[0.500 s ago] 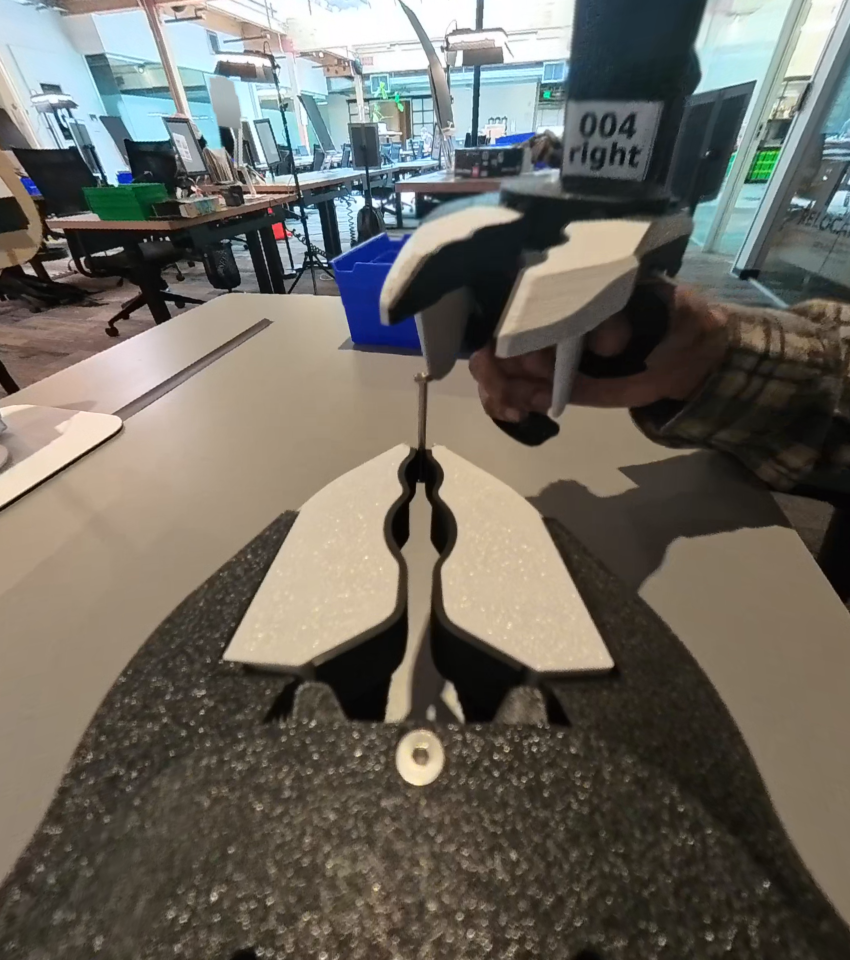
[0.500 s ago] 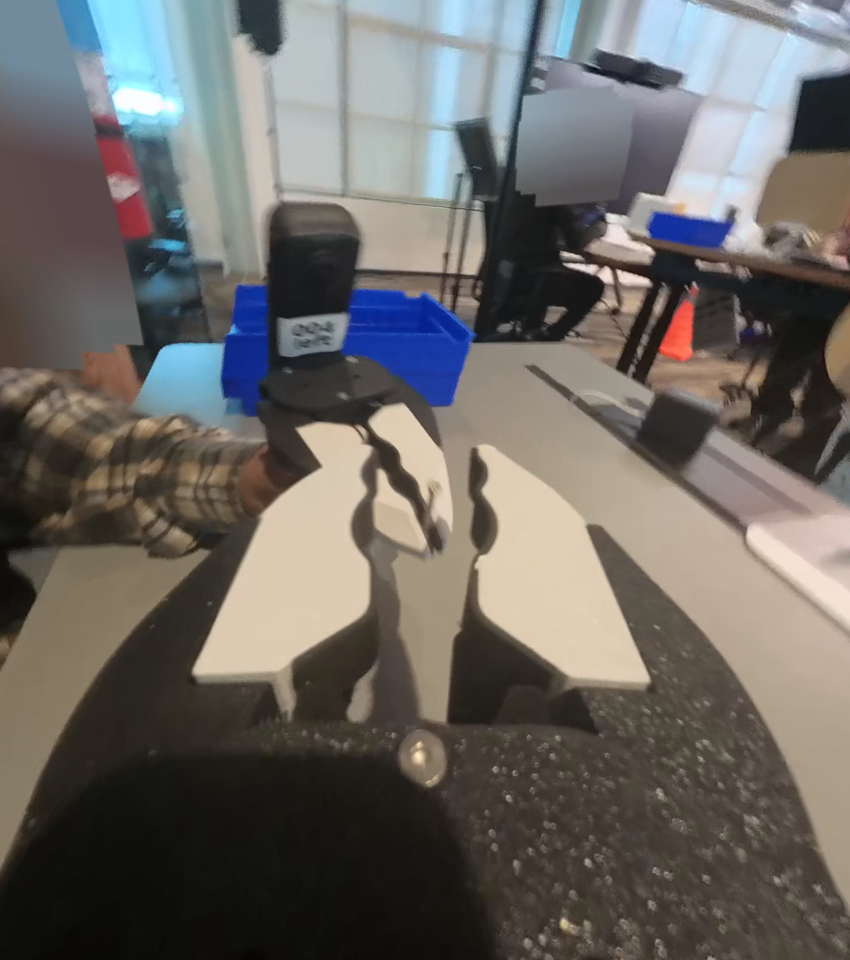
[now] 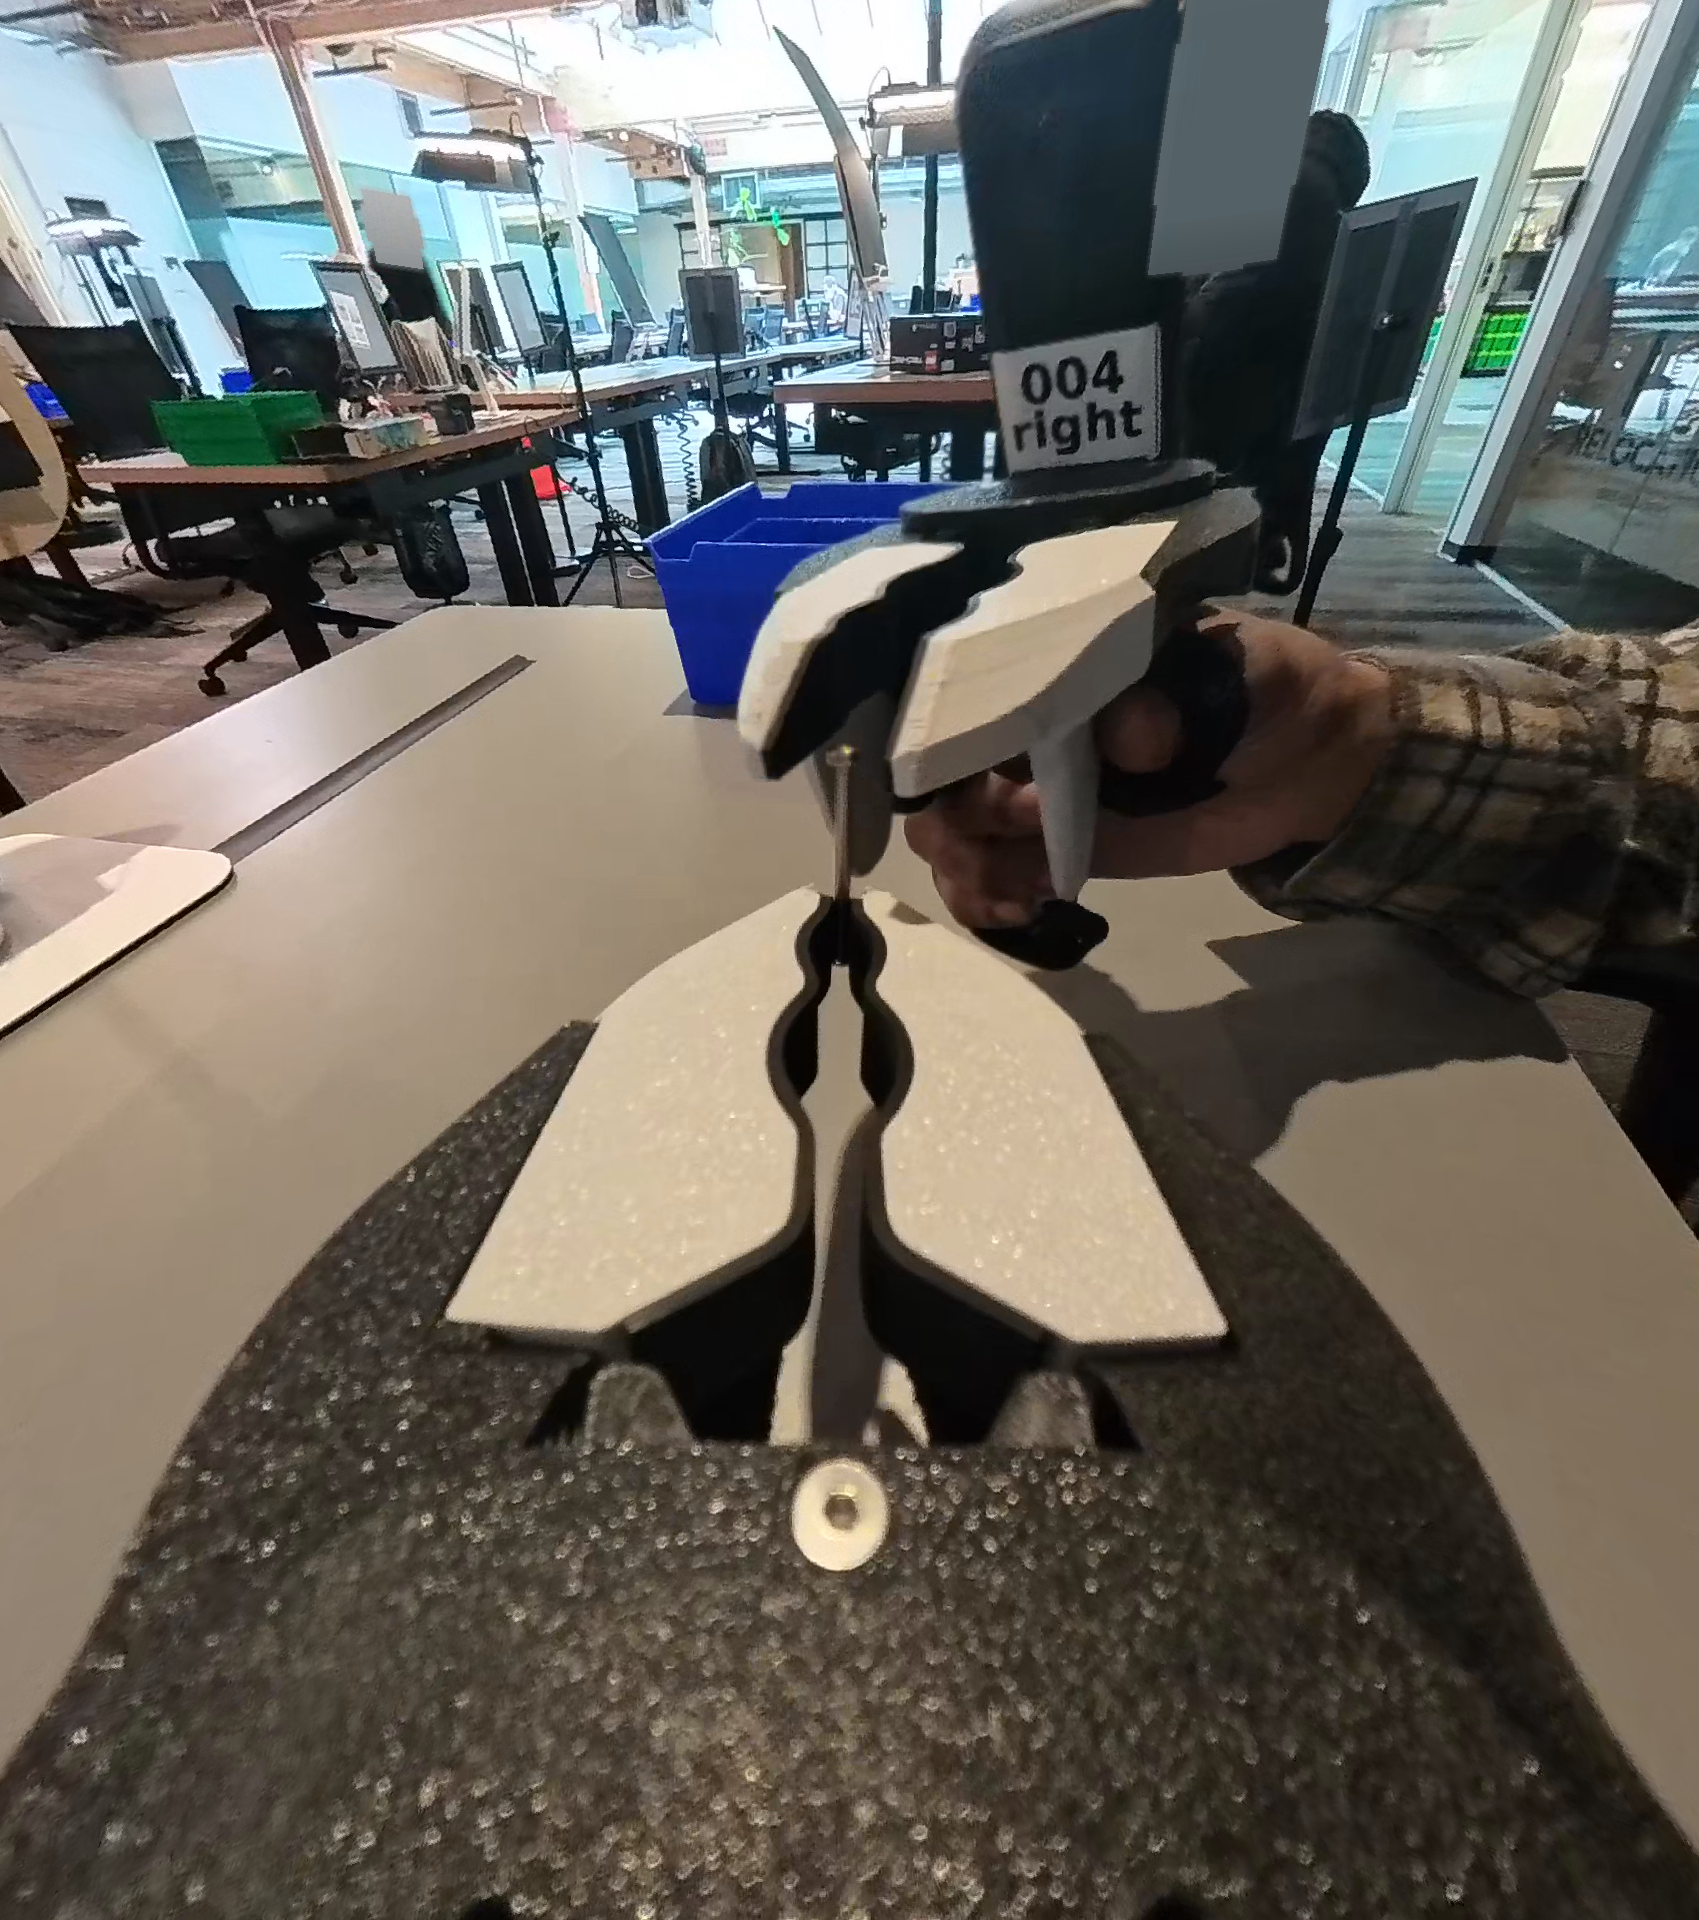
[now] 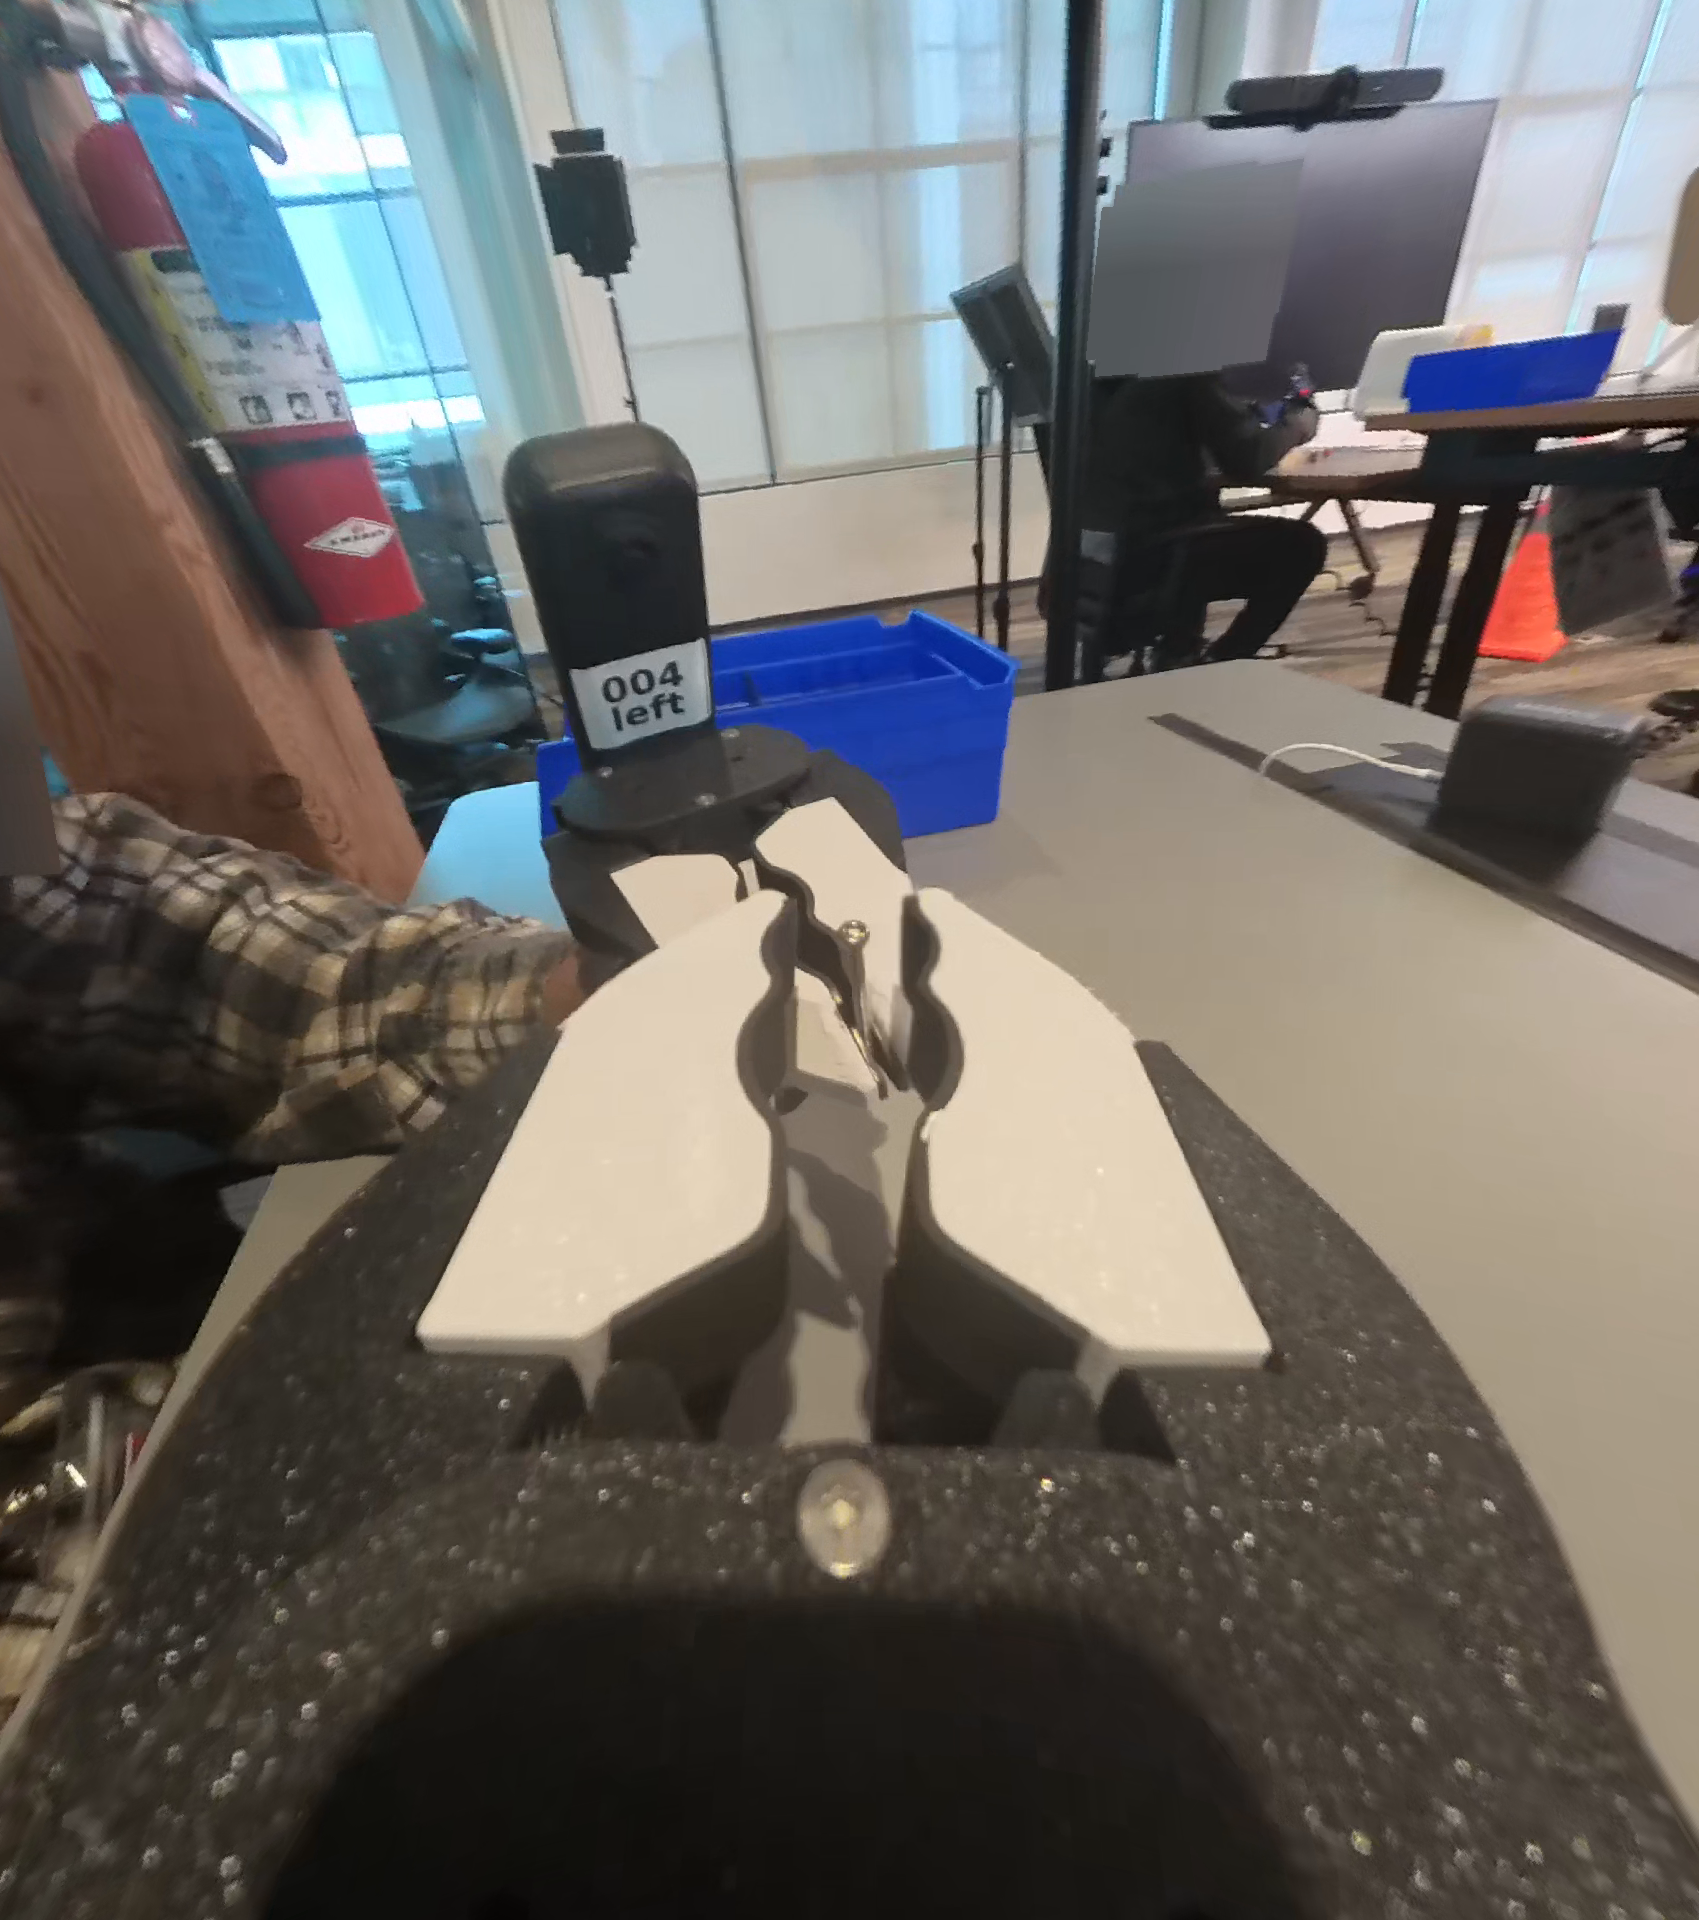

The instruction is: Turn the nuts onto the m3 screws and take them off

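My left gripper (image 3: 840,916) is shut on the lower end of a thin m3 screw (image 3: 839,831) and holds it upright above the grey table (image 3: 409,987). A small metal piece, nut or head, sits at the screw's top (image 4: 855,928); I cannot tell which. My right gripper (image 4: 850,914) is open, its jaws a narrow gap apart on either side of the screw's top, not pinching it. In the left wrist view the right gripper (image 3: 840,764) hangs over the screw, held by a hand in a plaid sleeve (image 3: 1551,790). The left gripper (image 4: 871,1075) faces the right wrist camera.
A blue bin (image 3: 751,582) stands at the table's far edge, also in the right wrist view (image 4: 876,717). A white lamp base (image 3: 45,914) lies at the left. A dark box with a white cable (image 4: 1531,779) sits on the table's dark strip. Both grippers' tips are close together, under 4 cm apart.
My right gripper has moved a little forward, so the screw's top now lies between its jaws. My left gripper still holds the screw upright in the same place.
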Demonstrator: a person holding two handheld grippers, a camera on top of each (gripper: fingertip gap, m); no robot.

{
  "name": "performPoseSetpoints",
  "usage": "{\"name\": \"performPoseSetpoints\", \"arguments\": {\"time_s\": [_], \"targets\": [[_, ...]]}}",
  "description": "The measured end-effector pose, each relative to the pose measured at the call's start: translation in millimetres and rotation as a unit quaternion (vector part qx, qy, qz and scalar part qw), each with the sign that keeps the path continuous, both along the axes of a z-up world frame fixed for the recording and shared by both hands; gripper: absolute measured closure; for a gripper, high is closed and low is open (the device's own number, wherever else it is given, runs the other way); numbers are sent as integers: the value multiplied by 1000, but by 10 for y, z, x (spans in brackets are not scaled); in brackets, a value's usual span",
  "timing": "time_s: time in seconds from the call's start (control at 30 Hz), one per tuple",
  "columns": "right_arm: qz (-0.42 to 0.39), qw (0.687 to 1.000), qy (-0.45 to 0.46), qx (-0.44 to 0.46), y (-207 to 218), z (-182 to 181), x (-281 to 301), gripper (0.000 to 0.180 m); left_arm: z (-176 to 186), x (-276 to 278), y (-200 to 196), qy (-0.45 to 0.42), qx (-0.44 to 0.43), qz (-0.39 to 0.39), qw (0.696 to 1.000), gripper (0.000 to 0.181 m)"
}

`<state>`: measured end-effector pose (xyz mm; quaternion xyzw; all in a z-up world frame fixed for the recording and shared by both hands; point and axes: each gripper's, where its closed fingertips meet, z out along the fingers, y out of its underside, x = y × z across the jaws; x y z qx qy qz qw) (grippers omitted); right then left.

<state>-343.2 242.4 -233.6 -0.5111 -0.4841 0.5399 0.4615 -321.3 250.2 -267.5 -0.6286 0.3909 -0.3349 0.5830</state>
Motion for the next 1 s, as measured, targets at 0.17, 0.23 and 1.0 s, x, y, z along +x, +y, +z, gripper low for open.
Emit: {"name": "performPoseSetpoints", "arguments": {"time_s": [0.17,0.23,1.0], "targets": [[1,1000,2,1,-10,-18,-21,174,9,4,-6,1,4,1,1000,179],[-6,1000,0,7,-9,-19,-28,174,9,3,-6,0,4,2,1000,179],[-141,988,-18,54,8,13,-9,136,-5,12,11,9,4,18,1000,179]]}}
